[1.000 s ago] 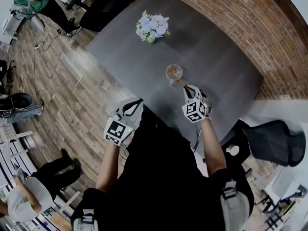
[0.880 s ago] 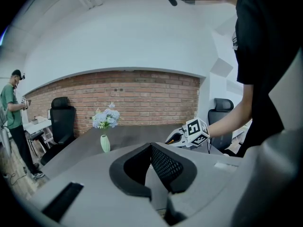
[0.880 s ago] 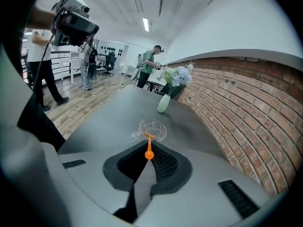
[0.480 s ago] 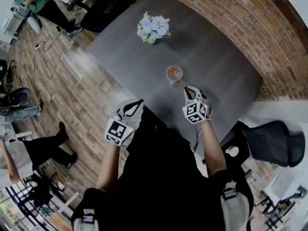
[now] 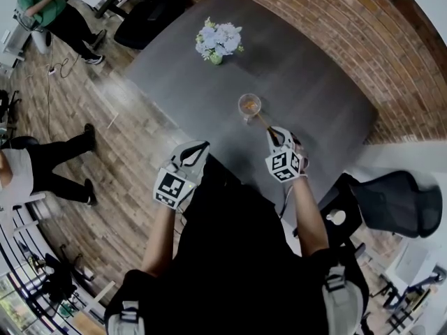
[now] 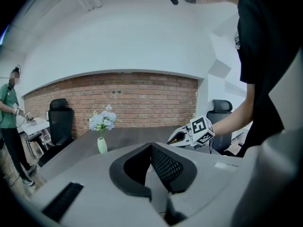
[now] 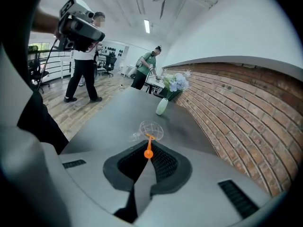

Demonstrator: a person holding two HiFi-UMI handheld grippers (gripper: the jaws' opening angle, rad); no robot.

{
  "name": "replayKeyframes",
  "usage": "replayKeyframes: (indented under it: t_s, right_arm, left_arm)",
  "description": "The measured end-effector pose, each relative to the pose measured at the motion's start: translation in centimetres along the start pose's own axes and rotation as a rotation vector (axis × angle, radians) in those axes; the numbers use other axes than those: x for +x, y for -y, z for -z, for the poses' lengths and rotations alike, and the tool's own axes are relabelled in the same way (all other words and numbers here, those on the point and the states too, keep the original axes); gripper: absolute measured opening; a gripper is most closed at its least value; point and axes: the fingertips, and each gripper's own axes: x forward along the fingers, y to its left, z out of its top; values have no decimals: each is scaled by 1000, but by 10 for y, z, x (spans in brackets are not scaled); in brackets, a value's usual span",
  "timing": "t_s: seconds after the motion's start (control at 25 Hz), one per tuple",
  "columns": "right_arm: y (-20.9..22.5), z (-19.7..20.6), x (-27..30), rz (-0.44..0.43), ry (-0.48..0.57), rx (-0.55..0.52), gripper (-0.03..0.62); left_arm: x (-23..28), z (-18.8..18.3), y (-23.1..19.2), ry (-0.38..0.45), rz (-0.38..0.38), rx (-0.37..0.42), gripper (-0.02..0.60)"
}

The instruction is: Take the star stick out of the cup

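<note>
A clear cup [image 5: 249, 105] stands on the dark table [image 5: 314, 96]. An orange star stick [image 5: 261, 120] leans out of it toward me, its far end still inside the cup. My right gripper [image 5: 277, 135] is just in front of the cup, shut on the stick's near ball end. In the right gripper view the stick [image 7: 148, 144] runs from the cup [image 7: 151, 130] to the gripper's [image 7: 147, 151] tips. My left gripper [image 5: 193, 153] hovers by the table's near-left edge, shut and holding nothing; in its own view the left gripper [image 6: 152, 148] points across the table.
A vase of pale flowers [image 5: 218, 40] stands at the table's far side. A brick wall [image 5: 377, 40] runs behind the table. Office chairs sit at the right [image 5: 391, 204] and far left [image 5: 143, 16]. People [image 5: 42, 162] are on the wooden floor to the left.
Both grippers, the cup and the stick stay almost where they were. The people on the floor at the left have moved.
</note>
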Motion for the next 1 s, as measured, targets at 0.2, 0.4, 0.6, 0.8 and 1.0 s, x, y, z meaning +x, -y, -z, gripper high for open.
replayKeyframes:
  t_s: [0.2, 0.4, 0.6, 0.8, 1.0]
  right_arm:
    - [4, 1, -13, 12, 10, -15, 15]
    - [6, 0, -28, 28, 16, -10, 15]
    - [12, -13, -45, 41, 54, -26, 15]
    - [12, -19, -56, 36, 91, -19, 15]
    - [14, -33, -69, 43, 123, -15, 15]
  left_arm:
    - [6, -1, 8, 14, 14, 24, 2]
    - [9, -2, 16, 26, 24, 43, 2]
    - [13, -2, 22, 15, 31, 33, 2]
    - [17, -8, 26, 37, 32, 68, 2]
    - [18, -6, 28, 18, 27, 43, 2]
